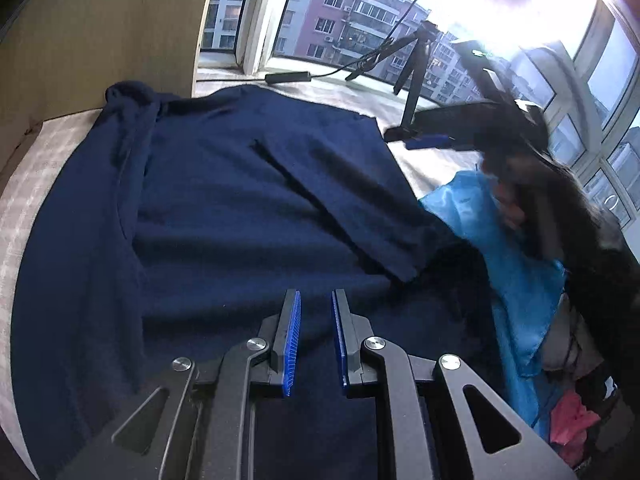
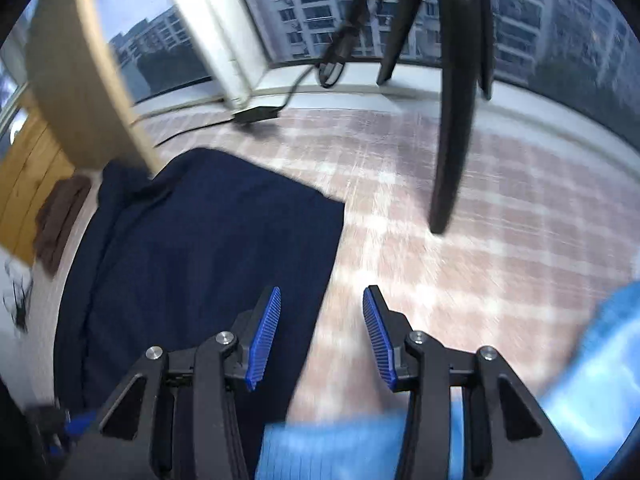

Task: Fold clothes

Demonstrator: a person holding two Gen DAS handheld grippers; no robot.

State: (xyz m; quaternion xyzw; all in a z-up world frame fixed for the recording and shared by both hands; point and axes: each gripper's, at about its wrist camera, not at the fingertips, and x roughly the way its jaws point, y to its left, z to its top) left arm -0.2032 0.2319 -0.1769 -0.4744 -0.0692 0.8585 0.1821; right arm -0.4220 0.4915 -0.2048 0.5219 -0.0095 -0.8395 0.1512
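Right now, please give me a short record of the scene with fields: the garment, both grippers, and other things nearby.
garment: navy garment spread on the checked surface, one flap folded over its middle
left gripper: open, empty, above the navy cloth
right gripper: open, empty, over the garment's right edge
other cloth: light blue cloth at the right
background: tripod and cable adapter by the window

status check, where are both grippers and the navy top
Left gripper open, over navy top. Right gripper open, empty, at top's right edge. Tripod leg ahead, light blue cloth alongside.
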